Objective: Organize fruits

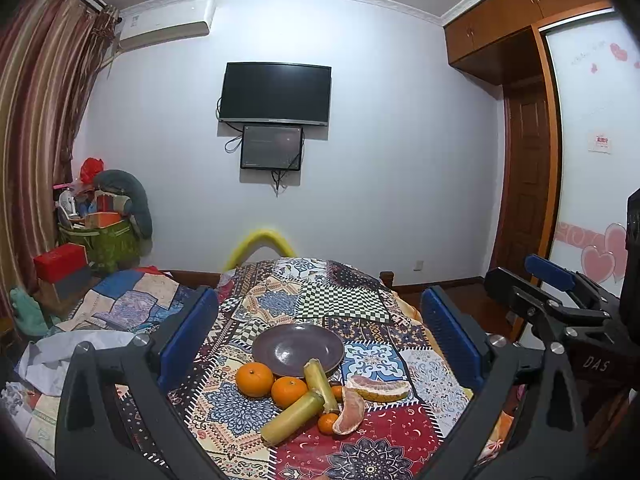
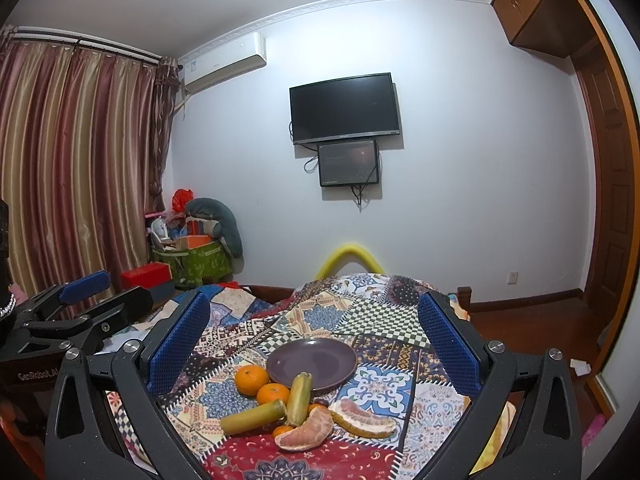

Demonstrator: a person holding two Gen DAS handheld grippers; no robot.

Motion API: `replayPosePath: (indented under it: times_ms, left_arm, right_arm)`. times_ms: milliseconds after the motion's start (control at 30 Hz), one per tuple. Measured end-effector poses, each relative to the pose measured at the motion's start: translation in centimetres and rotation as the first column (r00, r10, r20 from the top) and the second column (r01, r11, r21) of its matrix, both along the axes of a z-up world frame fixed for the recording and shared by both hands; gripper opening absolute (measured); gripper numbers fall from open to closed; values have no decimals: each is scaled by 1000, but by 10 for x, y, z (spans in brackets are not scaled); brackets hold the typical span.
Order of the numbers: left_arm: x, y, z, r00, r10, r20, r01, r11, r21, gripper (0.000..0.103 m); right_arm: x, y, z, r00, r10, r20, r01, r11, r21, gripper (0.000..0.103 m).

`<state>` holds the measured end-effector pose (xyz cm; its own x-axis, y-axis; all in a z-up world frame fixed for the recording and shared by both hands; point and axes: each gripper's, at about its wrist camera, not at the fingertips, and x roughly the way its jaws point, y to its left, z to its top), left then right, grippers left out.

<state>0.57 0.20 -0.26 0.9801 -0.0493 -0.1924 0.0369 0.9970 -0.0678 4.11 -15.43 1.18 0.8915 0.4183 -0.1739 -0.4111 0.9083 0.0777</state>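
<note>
An empty purple plate (image 1: 298, 346) (image 2: 312, 358) sits on a patchwork-covered table (image 1: 360, 308). In front of it lie two oranges (image 1: 255, 379) (image 2: 251, 379), two sugarcane pieces (image 1: 292, 416) (image 2: 253, 417), two peeled pomelo wedges (image 1: 378, 387) (image 2: 306, 430) and small tangerines (image 1: 327, 423). My left gripper (image 1: 320, 328) is open and empty above the pile. My right gripper (image 2: 314, 332) is open and empty too, beside the left one.
The right gripper (image 1: 556, 304) shows at the right of the left wrist view; the left gripper (image 2: 80, 304) at the left of the right wrist view. A cluttered bed (image 1: 100, 308) lies left. Boxes and a green bag (image 2: 192, 260) stand by the curtain.
</note>
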Motion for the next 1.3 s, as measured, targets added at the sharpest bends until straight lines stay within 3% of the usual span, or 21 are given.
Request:
replayPosePath:
  times_ms: [333, 433, 700, 800, 1033, 1300]
  left_arm:
    - [32, 23, -25, 994, -1, -113, -5, 998, -55, 102]
    - [44, 34, -38, 985, -2, -172, -11, 997, -72, 96]
    - [77, 51, -75, 955, 18, -297, -35, 998, -52, 91]
    - [90, 52, -86, 943, 21, -331, -35, 999, -35, 87]
    - [118, 58, -118, 900, 3, -437, 3, 1000, 12, 81]
    - [138, 61, -167, 822, -69, -566, 45, 997, -58, 77]
  right_arm:
    - [25, 9, -22, 995, -40, -87, 32, 995, -91, 103]
    - [37, 12, -37, 990, -44, -134, 27, 991, -129, 103]
    - [67, 19, -73, 965, -20, -262, -29, 983, -180, 103]
    - [78, 22, -88, 948, -7, -318, -55, 981, -186, 95]
    - [97, 33, -122, 891, 37, -452, -136, 973, -188, 77]
    - [109, 51, -159, 818, 86, -569, -217, 962, -167, 77]
